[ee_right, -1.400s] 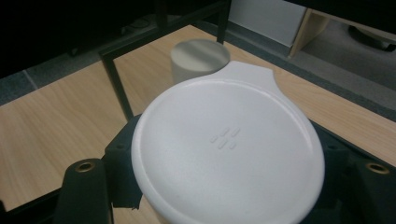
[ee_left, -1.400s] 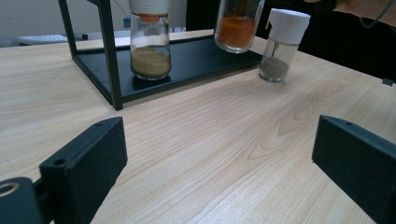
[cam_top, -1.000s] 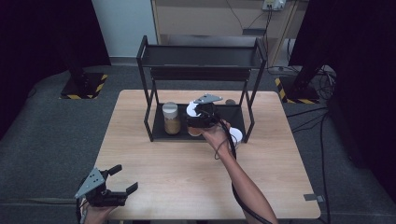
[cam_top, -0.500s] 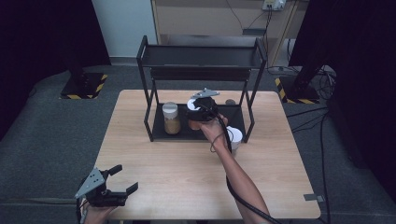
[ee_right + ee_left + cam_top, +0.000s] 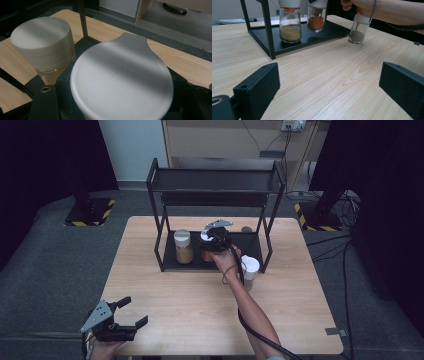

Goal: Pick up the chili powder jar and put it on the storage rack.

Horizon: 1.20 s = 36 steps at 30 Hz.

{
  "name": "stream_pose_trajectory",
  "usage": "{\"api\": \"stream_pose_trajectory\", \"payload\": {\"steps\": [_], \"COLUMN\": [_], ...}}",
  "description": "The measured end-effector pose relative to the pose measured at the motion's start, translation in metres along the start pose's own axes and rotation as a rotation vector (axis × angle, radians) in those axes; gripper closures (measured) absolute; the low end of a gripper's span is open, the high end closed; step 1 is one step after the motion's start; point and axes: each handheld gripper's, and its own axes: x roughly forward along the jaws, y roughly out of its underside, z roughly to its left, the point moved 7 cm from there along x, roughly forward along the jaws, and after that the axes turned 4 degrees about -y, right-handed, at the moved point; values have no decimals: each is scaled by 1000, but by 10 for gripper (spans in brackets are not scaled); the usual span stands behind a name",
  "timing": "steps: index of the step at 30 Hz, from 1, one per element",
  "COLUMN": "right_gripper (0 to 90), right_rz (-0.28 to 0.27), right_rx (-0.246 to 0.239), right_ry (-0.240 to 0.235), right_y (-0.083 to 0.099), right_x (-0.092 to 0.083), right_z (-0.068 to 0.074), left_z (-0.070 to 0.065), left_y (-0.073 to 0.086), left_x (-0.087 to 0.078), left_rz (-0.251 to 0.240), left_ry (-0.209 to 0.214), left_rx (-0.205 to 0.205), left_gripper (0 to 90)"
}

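Observation:
A black two-tier rack (image 5: 215, 180) stands at the back of the wooden table (image 5: 200, 305). On its lower shelf sits a white-lidded jar of tan powder (image 5: 183, 247) (image 5: 290, 27). Just to its right, my right gripper (image 5: 214, 241) is shut on a jar of orange spice (image 5: 316, 19), held low over the same shelf. That jar's white lid (image 5: 122, 80) sits between the jaws, with the tan jar's lid (image 5: 42, 47) to its left. A third jar with grey powder (image 5: 250, 268) (image 5: 359, 30) stands on the table by the rack's right front leg. My left gripper (image 5: 134, 311) (image 5: 329, 82) hovers open at the near left corner.
The person's right forearm (image 5: 250, 310) crosses the table's middle towards the rack. The rack's front posts (image 5: 159, 245) frame the lower shelf. Dark floor mats and cables (image 5: 345, 245) surround the table.
My right gripper has carried the orange jar a little deeper under the rack's upper tier. The left gripper has stayed put.

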Motion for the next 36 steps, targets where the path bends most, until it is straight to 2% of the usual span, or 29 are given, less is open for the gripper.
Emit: {"api": "stream_pose_trajectory", "payload": {"steps": [11,33,36], "right_gripper": [310,304,233], "right_rz": [15,9,8], "right_rx": [9,20,38], "right_ry": [-8,-25,-25], "right_y": [6,12,11], "right_x": [11,14,14], "right_z": [-2,-6,-7], "left_z": [0,0,0], "left_y": [0,0,0], "left_x": [0,1,0], "left_rz": [0,-2,-2], "left_ry": [3,5,5], "left_rx": [1,4,4], "left_gripper": [22,23,23]}}
